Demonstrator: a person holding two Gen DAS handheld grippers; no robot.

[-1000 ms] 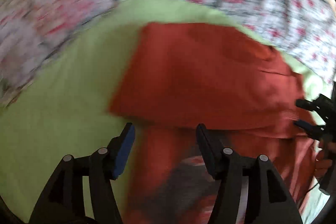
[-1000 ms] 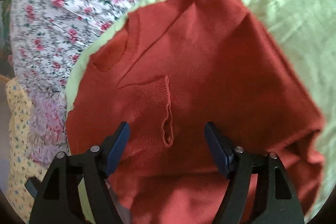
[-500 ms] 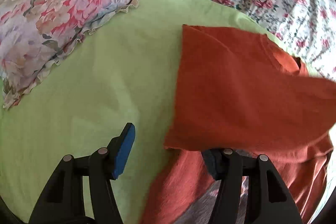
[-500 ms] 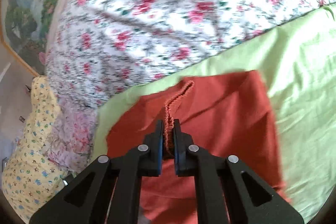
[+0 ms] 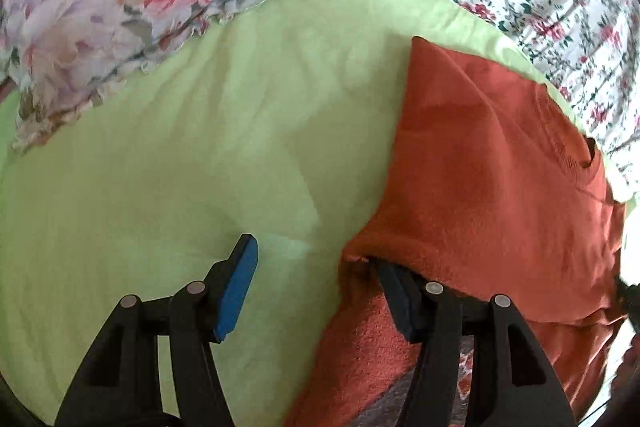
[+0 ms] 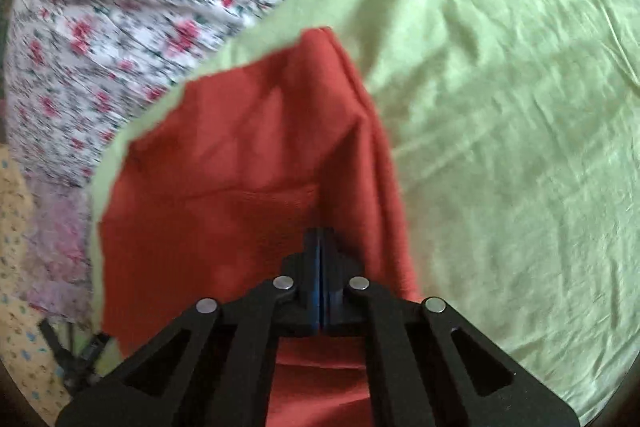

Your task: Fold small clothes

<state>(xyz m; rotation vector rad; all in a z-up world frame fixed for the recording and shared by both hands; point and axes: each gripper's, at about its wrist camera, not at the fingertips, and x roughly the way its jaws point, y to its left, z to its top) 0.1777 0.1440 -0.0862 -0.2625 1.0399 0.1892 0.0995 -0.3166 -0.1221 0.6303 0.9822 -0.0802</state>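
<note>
Orange sweater (image 5: 480,163) lies near the green sheet's (image 5: 200,147) far edge: soft, limp knit. Right gripper (image 6: 321,247) pinches its fabric; left gripper (image 5: 316,275) gapes wide, 1 finger beneath the hem, best hold.

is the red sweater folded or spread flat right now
Partly folded: the red sweater has one layer doubled over another, and the right gripper is shut on its fabric.

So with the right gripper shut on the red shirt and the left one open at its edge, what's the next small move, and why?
Probably close the left gripper. Its jaws are open, one finger tucked under the folded edge of the red shirt, the other over bare green sheet. The right gripper is already shut on the shirt, so a second grip would let both carry the fold.
</note>
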